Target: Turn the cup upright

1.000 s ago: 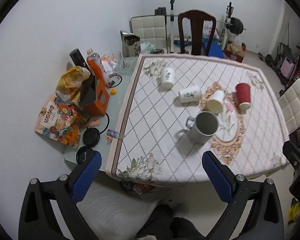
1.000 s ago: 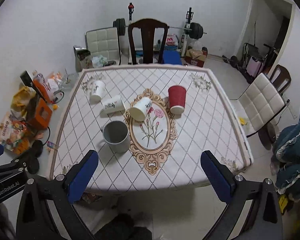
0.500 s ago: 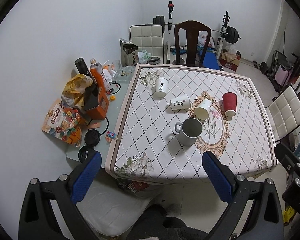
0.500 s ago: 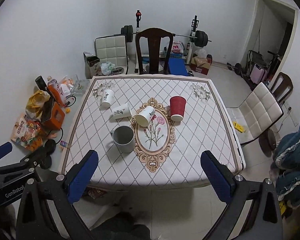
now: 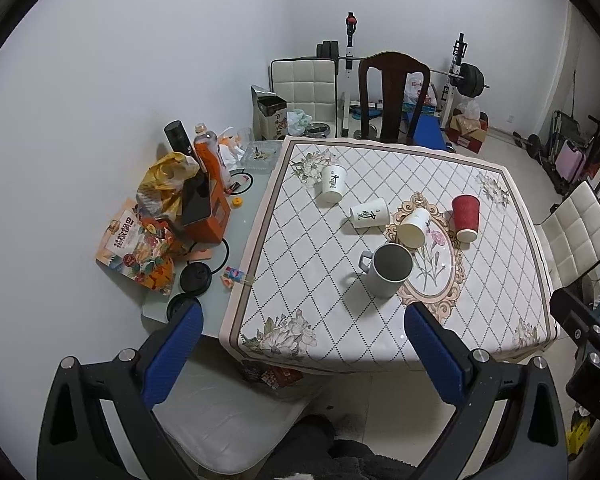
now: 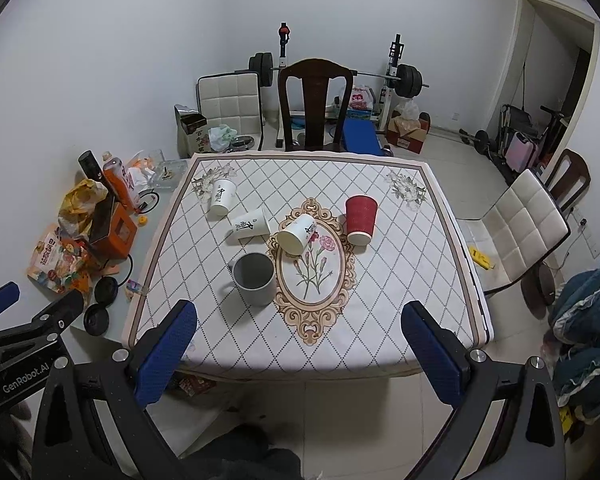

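Cups are lying on the table (image 6: 380,320): a grey mug (image 6: 254,279) standing upright, then a red cup (image 6: 360,215) and three white ones. We are holding the left gripper (image 5: 304,352) and right gripper (image 6: 300,356) spread wide, grasping nothing, well short of them.

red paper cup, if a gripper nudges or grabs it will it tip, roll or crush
The red paper cup appears to stand mouth down on the tablecloth, so its wider rim probably resists tipping. Its ribbed wall should give decent grip, but it looks like thin paper: likely light and easily dented if squeezed hard. Knocked over, it would probably roll in a curve.
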A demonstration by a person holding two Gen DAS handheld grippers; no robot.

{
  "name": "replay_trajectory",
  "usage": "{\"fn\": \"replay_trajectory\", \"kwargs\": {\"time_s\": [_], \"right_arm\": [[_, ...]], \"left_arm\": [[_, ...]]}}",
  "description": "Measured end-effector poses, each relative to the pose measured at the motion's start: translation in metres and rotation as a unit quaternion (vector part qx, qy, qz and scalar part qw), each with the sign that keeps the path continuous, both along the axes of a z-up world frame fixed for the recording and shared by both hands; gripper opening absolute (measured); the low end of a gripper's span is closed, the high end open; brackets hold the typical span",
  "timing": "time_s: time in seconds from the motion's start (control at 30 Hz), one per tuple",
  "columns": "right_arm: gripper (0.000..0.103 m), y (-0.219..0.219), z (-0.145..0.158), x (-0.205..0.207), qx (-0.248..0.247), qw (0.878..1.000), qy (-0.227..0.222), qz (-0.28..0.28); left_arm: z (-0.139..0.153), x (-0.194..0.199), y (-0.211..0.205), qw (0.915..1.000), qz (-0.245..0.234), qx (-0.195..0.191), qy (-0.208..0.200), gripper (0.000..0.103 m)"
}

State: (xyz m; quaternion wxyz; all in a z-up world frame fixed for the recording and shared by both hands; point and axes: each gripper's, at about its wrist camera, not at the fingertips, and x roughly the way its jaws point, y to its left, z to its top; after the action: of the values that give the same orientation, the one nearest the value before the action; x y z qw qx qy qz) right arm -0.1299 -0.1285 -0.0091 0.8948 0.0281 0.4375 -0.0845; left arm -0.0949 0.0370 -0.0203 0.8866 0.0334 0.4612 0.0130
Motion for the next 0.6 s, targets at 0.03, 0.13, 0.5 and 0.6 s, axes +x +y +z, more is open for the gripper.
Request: {"fn": "replay_trajectory", "kwargs": {"time_s": [0.03,0.13,0.5,0.6], "right_arm": [[0.103,0.0001,-0.0002,-0.0001,0.001,1.000,0.001,0.000],[0.103,0.0009,-0.0013,0.0010,0.002,1.000,0.003,0.002],[0.103,0.0027,-0.0068,0.0015,0.004,1.000,0.007,0.007],[0.103,0.0029,-0.0070,0.0015,0.005,1.000,0.007,0.007]], "left_arm": [[0.0000,-0.0009,0.0001,1.0000,-0.001,0.001,0.000,0.103],[0.0010,-0.0023,0.0005,1.0000,-0.001,0.004,-0.005,0.103],[0.0039,-0.0046,0.0009,1.0000,-0.006,0.001,-0.003,0.103],[0.0052,-0.0053,-0.0010,1.0000,-0.008,0.000,-0.002,0.103]]}}
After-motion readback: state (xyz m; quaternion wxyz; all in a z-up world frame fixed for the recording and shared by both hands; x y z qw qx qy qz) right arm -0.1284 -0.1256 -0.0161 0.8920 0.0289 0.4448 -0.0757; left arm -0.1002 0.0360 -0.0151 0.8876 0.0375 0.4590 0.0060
